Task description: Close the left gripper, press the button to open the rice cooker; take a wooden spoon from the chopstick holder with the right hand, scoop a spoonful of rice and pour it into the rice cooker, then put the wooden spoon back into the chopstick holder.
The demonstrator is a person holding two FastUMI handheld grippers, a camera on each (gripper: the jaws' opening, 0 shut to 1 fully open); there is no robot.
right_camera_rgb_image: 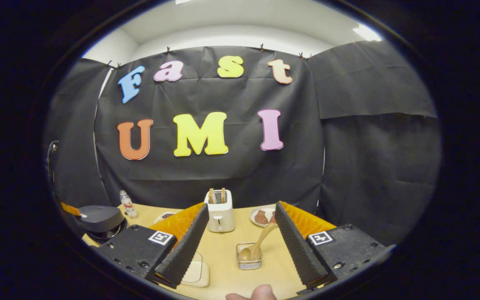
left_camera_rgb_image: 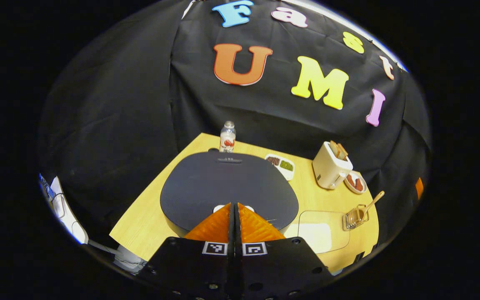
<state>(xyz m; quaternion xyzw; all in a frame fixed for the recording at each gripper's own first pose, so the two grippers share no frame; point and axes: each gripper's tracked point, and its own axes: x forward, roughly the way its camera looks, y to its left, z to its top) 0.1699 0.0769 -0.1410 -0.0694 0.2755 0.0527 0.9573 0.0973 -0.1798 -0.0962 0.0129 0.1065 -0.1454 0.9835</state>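
Our left gripper [left_camera_rgb_image: 235, 207], fingers together, hovers over the dark domed rice cooker [left_camera_rgb_image: 228, 189]; our right gripper [right_camera_rgb_image: 240, 233], fingers wide, faces the light, stiff wooden spoon [right_camera_rgb_image: 256, 246], best gripped mid-handle.

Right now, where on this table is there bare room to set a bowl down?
Bare wood lies left of the rice cooker toward the table edge, and between the toaster and the wire chopstick holder. The back row is crowded: bottle, divided dish, toaster, plate.

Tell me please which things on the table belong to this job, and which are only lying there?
Job: rice cooker, wooden spoon, chopstick holder, clear rice box, left gripper, right gripper.

Lying about: toaster, bottle, snack plate, two-part dish.
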